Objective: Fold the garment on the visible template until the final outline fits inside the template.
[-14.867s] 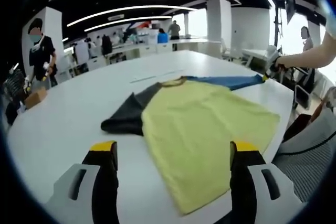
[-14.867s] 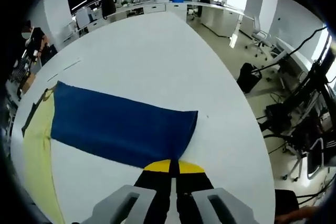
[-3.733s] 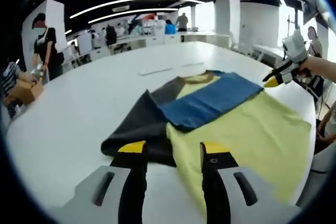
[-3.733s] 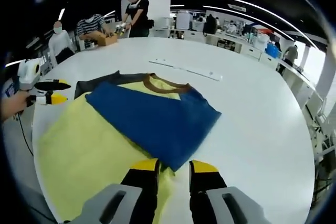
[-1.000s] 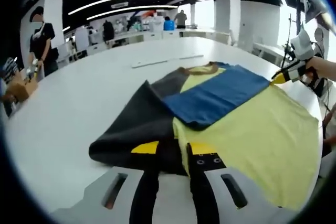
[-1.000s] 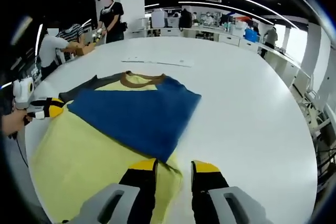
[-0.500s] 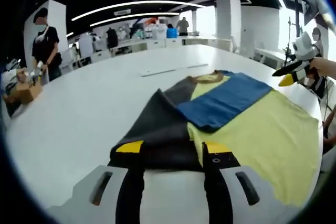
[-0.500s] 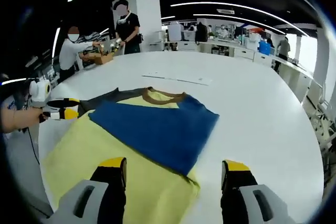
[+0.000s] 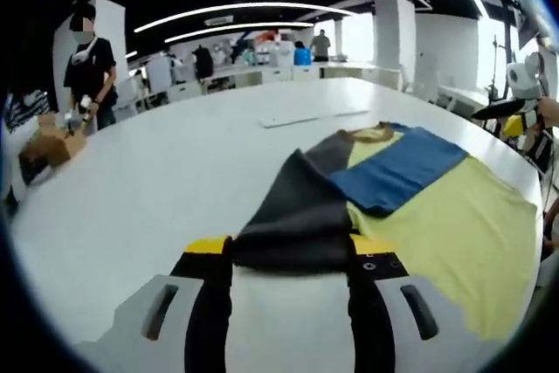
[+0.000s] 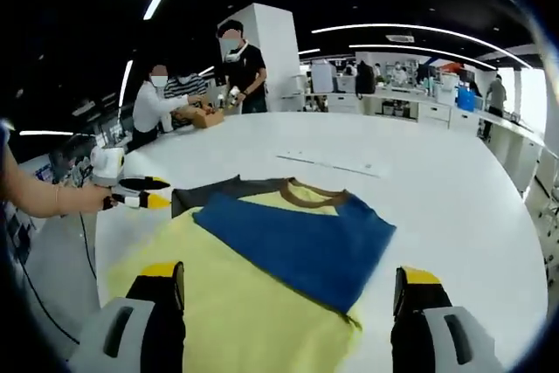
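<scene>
garment (image 10: 262, 294) flat on white tabletop (image 9: 157, 181); blue sleeve (image 10: 297, 246) already folded across yellow body; dark sleeve (image 9: 297, 216) unfolded, between left tool (image 9: 290, 252) tips, spread; right tool (image 10: 293, 290) wide, empty.

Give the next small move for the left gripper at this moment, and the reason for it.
Probably close the left gripper on the dark sleeve and carry it across the yellow body. The blue sleeve already lies folded over the shirt, while the dark one lies spread on the white table, its end between the open jaws. The right gripper hangs open above the shirt.
</scene>
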Demonstrator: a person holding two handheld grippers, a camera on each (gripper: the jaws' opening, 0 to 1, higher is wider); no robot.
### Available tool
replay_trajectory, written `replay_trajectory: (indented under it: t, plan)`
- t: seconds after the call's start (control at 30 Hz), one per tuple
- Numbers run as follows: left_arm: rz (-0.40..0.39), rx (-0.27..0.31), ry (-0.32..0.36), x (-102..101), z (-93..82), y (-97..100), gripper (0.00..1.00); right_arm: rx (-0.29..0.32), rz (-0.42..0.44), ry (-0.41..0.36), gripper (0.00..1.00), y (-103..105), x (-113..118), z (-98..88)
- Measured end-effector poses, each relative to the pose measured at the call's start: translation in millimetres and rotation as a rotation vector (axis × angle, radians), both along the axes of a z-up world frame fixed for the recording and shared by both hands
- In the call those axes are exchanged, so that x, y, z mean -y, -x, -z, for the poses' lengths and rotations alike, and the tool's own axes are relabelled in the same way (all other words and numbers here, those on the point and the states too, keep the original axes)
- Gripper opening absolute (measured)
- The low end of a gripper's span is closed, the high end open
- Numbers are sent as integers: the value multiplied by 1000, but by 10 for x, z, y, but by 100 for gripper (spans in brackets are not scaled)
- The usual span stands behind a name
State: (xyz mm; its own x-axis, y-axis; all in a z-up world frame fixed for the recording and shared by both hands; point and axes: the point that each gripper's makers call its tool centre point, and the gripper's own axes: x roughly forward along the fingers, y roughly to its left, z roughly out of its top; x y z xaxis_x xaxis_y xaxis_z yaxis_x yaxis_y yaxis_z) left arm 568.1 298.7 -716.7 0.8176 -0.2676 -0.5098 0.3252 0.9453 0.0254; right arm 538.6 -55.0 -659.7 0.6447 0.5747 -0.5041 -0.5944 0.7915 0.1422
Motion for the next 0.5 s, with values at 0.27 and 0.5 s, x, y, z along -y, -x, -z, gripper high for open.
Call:
replay_trajectory:
  t: [0.27, 0.5]
  plan:
    - [-73, -36, 44, -168, 110, -13, 45, 34, -69, -13, 99, 172, -98, -156]
    - [-119, -71, 128, -158, 217, -8, 34, 41, -100, -7, 99, 259, -107, -183]
